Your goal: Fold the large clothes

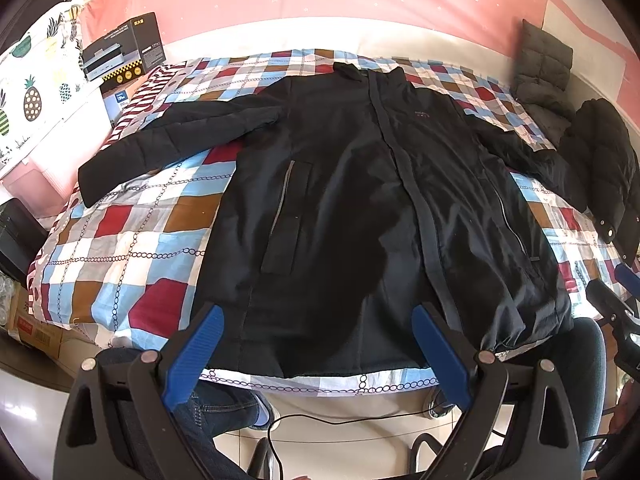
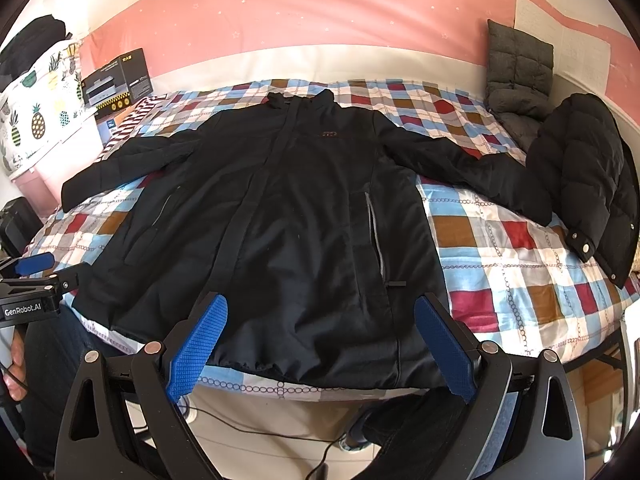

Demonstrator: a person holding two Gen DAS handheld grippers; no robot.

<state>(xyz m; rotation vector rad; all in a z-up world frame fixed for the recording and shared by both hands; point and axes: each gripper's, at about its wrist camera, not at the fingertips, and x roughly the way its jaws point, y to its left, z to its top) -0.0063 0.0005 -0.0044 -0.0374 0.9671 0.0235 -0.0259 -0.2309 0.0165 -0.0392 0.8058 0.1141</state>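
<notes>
Hovering just off the bed's near edge, the left gripper [image 1: 316, 344] and right gripper [image 2: 320, 340] both hang with jaws spread wide, holding nothing. Straight ahead lies the coat [image 1: 360, 208], front up on the checked bed [image 2: 500, 248], hem toward the jaws, collar at the far side, sleeves flung outward. Each gripper seems nearest its own hem corner.

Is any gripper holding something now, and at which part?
Nothing is held. Left gripper and right gripper are open above the jacket hem.
</notes>
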